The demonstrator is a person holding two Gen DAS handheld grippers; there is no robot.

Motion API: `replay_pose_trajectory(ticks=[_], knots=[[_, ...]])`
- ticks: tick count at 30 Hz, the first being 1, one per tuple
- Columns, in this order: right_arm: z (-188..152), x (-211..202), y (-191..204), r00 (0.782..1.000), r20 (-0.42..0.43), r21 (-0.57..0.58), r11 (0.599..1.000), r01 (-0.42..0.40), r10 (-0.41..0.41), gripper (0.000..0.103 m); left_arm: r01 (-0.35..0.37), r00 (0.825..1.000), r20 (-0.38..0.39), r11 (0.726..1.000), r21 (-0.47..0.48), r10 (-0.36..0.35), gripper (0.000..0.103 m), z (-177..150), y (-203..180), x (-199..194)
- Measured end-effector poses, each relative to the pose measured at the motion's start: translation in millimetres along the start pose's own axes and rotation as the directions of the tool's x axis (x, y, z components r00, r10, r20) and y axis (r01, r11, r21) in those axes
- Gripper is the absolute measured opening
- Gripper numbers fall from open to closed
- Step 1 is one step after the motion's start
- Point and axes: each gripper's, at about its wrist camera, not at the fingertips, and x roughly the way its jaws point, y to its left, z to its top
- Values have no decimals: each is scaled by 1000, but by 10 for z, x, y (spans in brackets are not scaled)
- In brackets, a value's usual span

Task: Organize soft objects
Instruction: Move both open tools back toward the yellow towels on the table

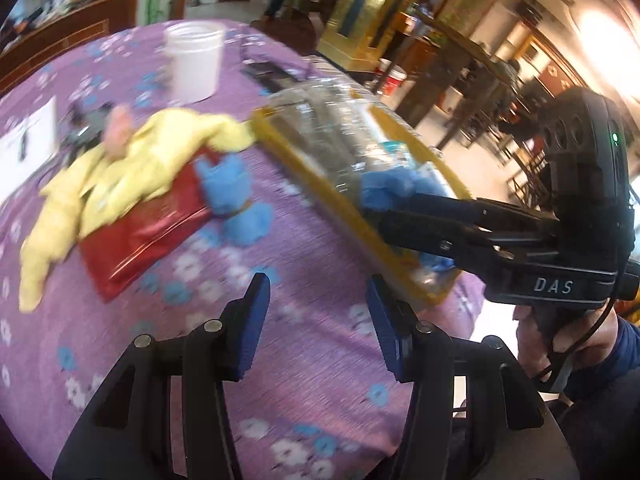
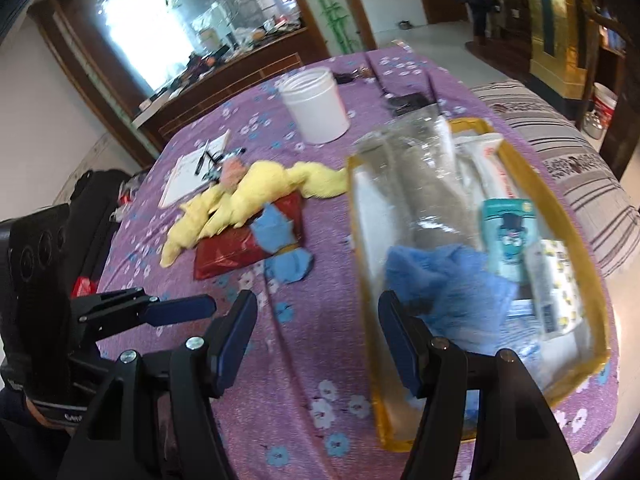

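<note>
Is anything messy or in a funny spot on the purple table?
Yes. The yellow cloth sprawls in a crumpled heap, partly over a red packet, and a small blue soft thing lies on that packet too. Another blue cloth is already in the clear yellow-edged bag.

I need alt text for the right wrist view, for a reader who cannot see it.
The right claw hangs open and empty over a purple flowered tablecloth, beside a clear yellow-edged pouch with blue cloth inside. Farther back lie a yellow soft toy, a blue one, a red packet and a white jar.
</note>
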Motion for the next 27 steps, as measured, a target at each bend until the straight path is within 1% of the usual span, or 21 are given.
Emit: replay_pose_trajectory(ticks=[3, 6, 9, 14, 18, 20, 23, 25, 27], knots=[[-21, 108, 102, 1000, -29, -19, 1000, -8, 7, 63, -18, 1000, -1, 998, -67, 18, 50, -109, 246, -73], [-10, 191, 157, 999, -44, -31, 1000, -6, 4, 63, -36, 999, 6, 990, -139, 38, 50, -215, 493, -157], [47, 303, 236, 998, -60, -54, 999, -3, 0, 63, -55, 998, 11, 982, -181, 58, 50, -301, 672, -247], [196, 659, 377, 994, -106, -88, 996, 13, -22, 63, -81, 996, 19, 973, -216, 87, 50, -420, 841, -390], [323, 942, 448, 991, -117, -124, 991, 51, -65, 63, -112, 993, 9, 966, -234, 118, 50, -550, 975, -498], [381, 1097, 462, 987, -123, -141, 986, 86, -103, 63, -133, 990, 4, 961, -241, 138, 50, -603, 1057, -557], [419, 1268, 441, 984, -128, -153, 982, 107, -127, 62, -160, 986, -2, 952, -261, 165, 50, -636, 1174, -629], [416, 1286, 416, 983, -127, -143, 983, 113, -131, 30, -173, 984, 1, 947, -272, 180, 50, -606, 1246, -666], [384, 1216, 395, 986, -120, -129, 987, 97, -113, 30, -188, 980, 9, 944, -273, 198, 50, -526, 1338, -704]])
